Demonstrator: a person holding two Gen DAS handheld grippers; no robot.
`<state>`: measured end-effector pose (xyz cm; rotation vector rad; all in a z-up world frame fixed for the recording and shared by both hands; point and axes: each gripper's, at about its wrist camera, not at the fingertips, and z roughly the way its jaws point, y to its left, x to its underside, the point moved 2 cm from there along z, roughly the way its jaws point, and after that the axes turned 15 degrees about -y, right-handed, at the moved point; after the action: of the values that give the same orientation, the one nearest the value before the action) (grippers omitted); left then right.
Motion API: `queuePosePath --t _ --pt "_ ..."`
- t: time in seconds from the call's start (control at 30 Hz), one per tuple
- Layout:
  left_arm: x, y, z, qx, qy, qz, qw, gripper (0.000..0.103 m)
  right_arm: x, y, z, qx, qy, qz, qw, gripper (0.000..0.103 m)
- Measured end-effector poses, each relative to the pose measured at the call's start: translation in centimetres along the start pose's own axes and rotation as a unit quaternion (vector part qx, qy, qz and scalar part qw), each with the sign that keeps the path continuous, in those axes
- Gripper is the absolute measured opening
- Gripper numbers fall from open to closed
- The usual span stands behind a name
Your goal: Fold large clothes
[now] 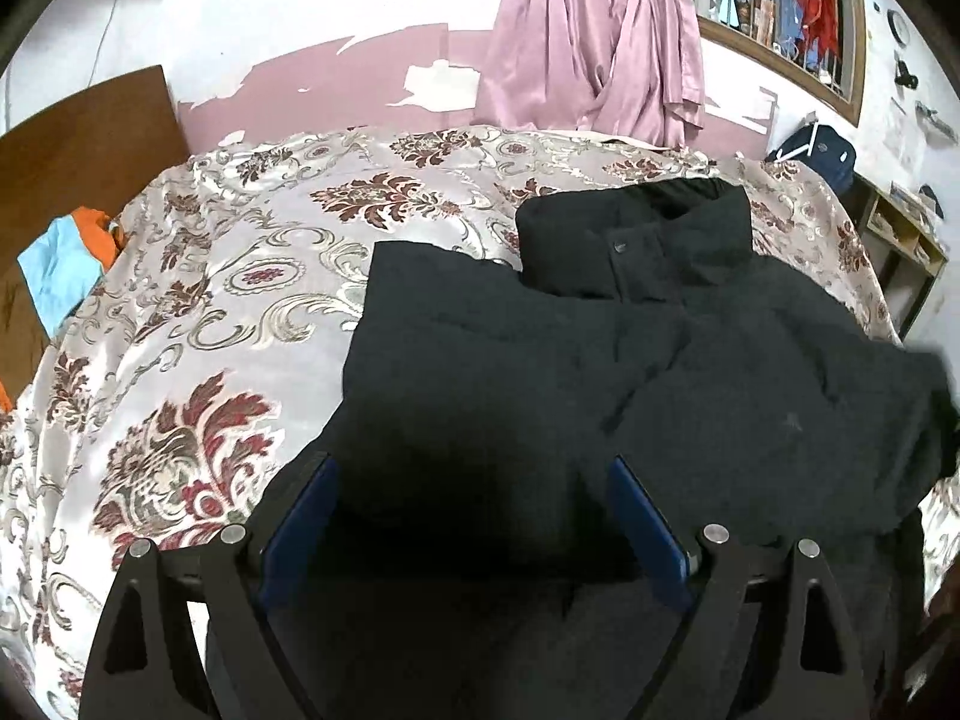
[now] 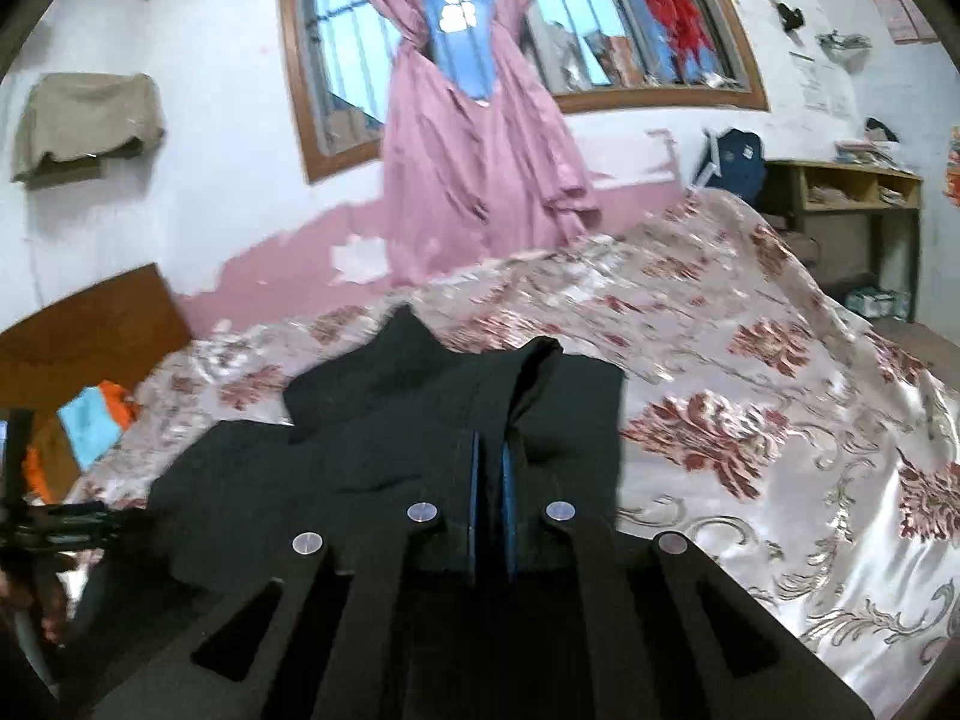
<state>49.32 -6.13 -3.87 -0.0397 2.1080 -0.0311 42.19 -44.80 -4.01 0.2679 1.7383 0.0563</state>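
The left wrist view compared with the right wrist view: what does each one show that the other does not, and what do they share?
Only the left wrist view shows the left gripper open above the black jacket, and the collar's snap button.

Only the right wrist view shows the right gripper shut on a raised jacket fold, and a beige cloth on the wall.

Both show the jacket, the floral bedspread, the pink curtain and the blue backpack.
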Motion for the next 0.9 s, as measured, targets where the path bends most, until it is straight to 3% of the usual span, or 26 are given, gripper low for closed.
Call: queuePosePath --t 0.1,0.17,0.23,0.33,0.47,0.6,0.77,0.9 --pt "-0.5 -0.9 0.6 0.029 0.000 -0.013 0.9995 0.090 1.8 -1.7 1.9 0.046 0.048 0.015 0.998 0.018" --pt "-0.7 -2.0 0.6 0.047 -0.002 -0.001 0.9989 0.090 2.0 -2.6 2.1 0.067 0.058 0.034 0.995 0.048" --pt "-0.8 -3.7 0.5 0.067 -0.009 0.021 0.9975 0.090 1.1 -2.7 1.0 0.059 0.031 0.045 0.997 0.057" --pt "-0.2 -5.7 1.0 0.081 0.000 0.044 0.9958 0.090 0.1 -0.7 -0.5 0.017 -0.011 0.010 1.000 0.065" --pt "2.2 -7.2 3.5 0.057 0.057 0.080 0.9935 0.090 1.7 3.4 0.6 -0.047 0.020 -0.062 0.997 0.065" --pt "3.9 -6.8 3.4 0.059 0.035 0.088 0.9938 0.098 4.4 4.5 2.9 -0.026 0.098 -0.109 0.989 0.066" --pt "4.9 -6.9 4.0 0.055 0.032 0.103 0.9926 0.103 4.6 4.0 3.4 -0.009 0.108 -0.106 0.988 0.081" --pt "6.2 -6.8 4.2 0.053 0.002 0.099 0.9937 0.103 5.2 3.7 3.9 0.007 0.120 -0.104 0.987 0.093"
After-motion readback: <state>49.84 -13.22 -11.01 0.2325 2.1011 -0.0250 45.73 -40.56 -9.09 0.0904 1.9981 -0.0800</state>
